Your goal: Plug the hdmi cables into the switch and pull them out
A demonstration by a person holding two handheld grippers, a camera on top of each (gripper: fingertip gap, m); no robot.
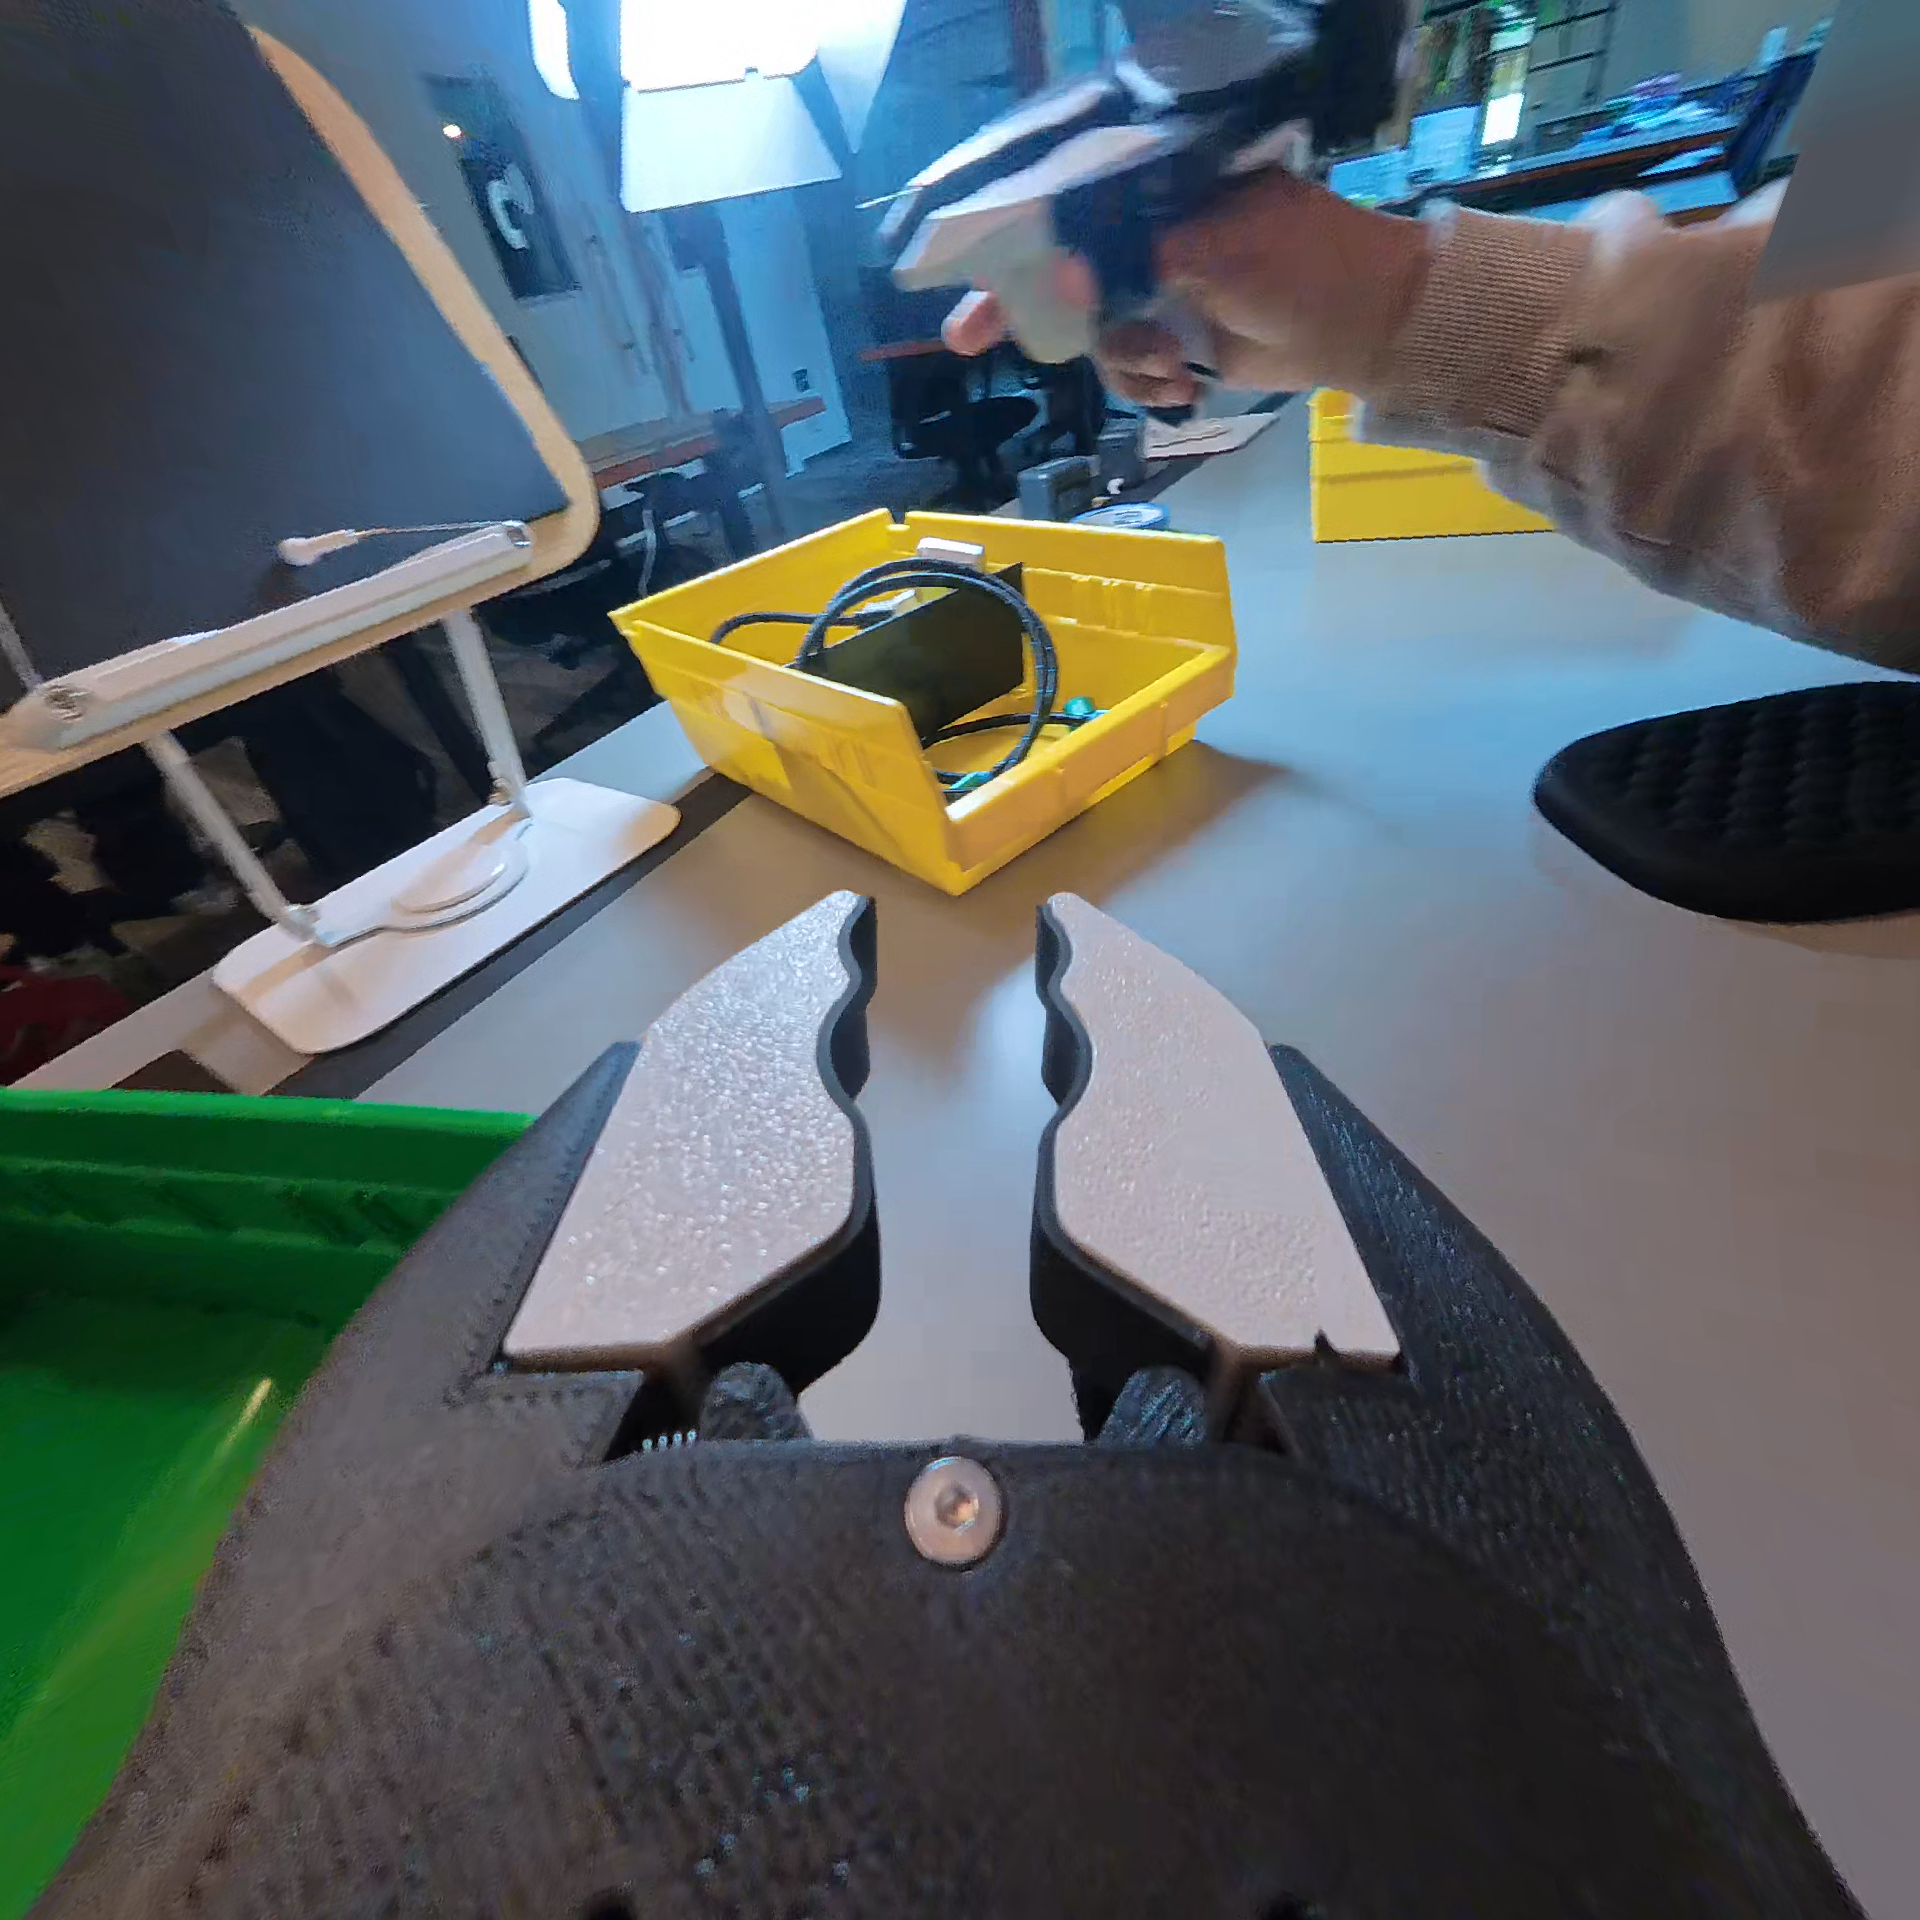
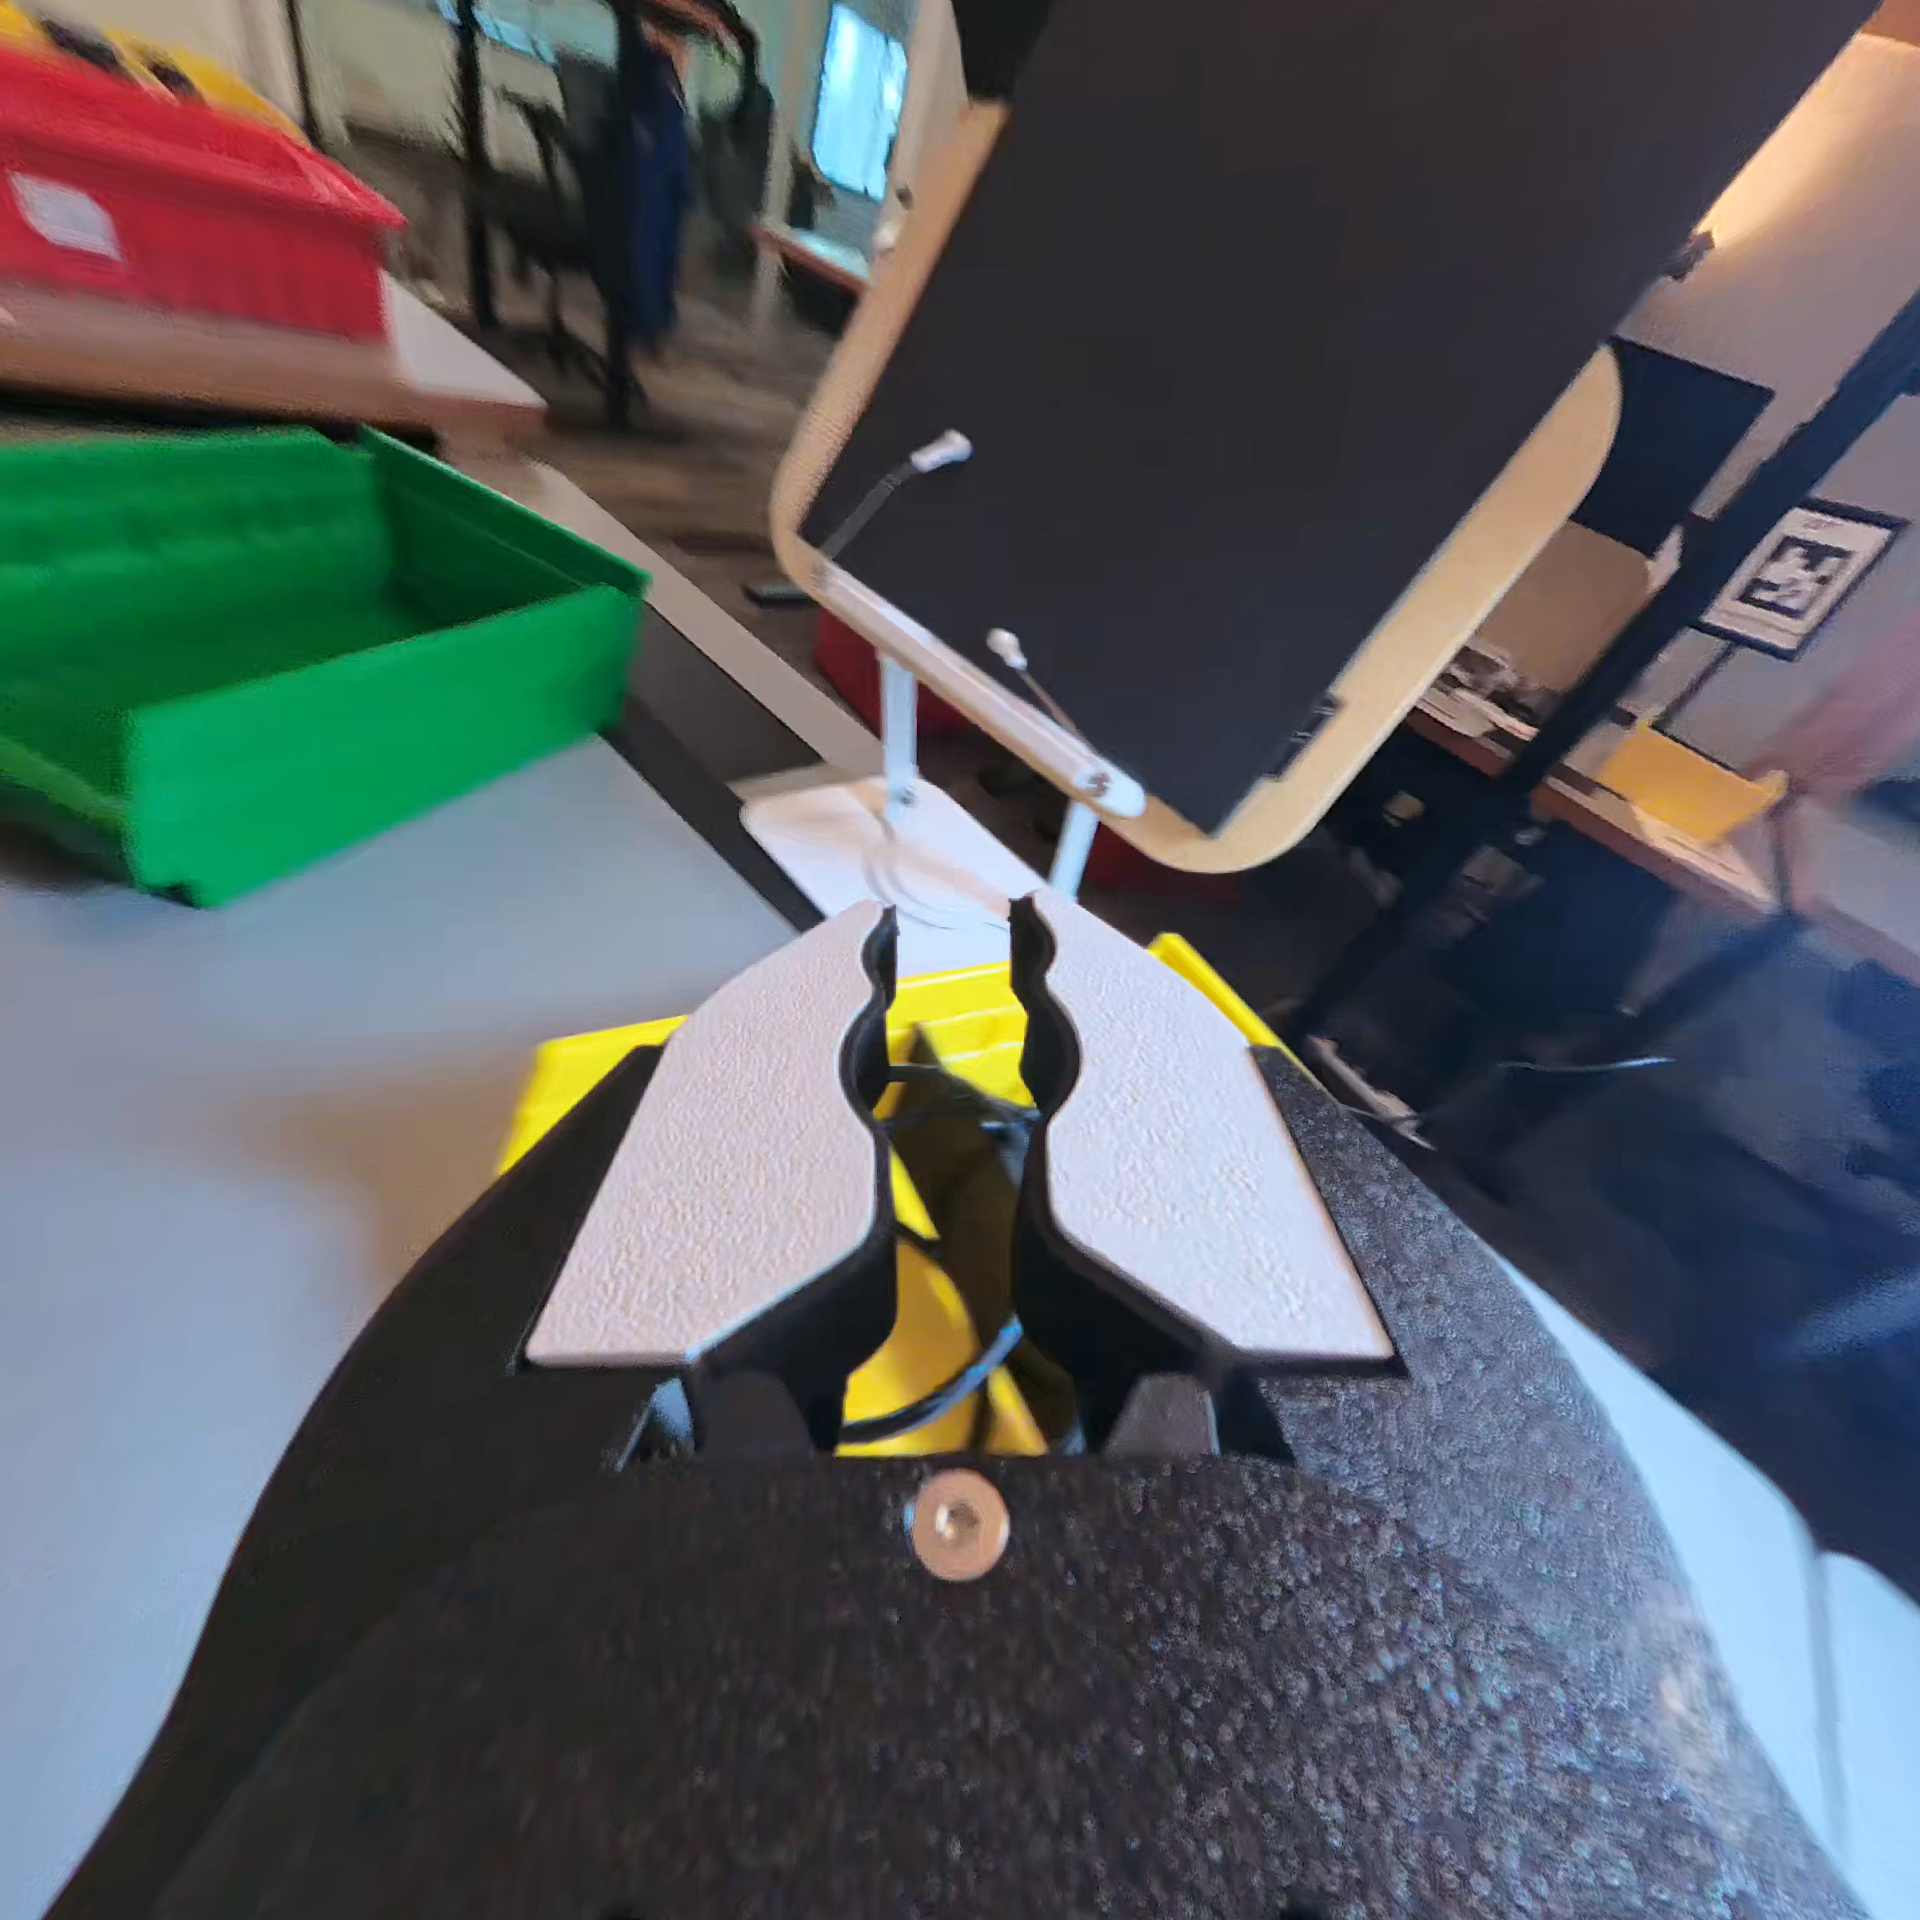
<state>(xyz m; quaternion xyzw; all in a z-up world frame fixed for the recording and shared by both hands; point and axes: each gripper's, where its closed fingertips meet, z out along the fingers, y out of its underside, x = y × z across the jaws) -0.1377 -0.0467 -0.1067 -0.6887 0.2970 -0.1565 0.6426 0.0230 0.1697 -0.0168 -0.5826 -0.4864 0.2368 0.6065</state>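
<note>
A yellow bin [image 1: 1122,623] stands on the grey table ahead of my left gripper [image 1: 956,920]. Inside it a black box, the switch [image 1: 935,649], leans tilted, with black HDMI cables [image 1: 1039,675] coiled around it. My left gripper is open and empty, low over the table, short of the bin. My right gripper [image 1: 914,229], held by a hand, hovers blurred above and beyond the bin. In the right wrist view my right gripper [image 2: 954,920] is open and empty over the yellow bin [image 2: 935,1309], with the switch [image 2: 966,1153] and a cable [image 2: 987,1351] seen between its fingers.
A dark board on a white stand [image 1: 436,894] stands left of the bin at the table edge; it also shows in the right wrist view [image 2: 1195,416]. A green bin [image 1: 156,1299] [image 2: 312,665] lies at the left. A red bin [image 2: 177,208] sits farther back. A black mesh pad [image 1: 1745,800] lies right. Tip to tip, the grippers are about 30 centimeters apart.
</note>
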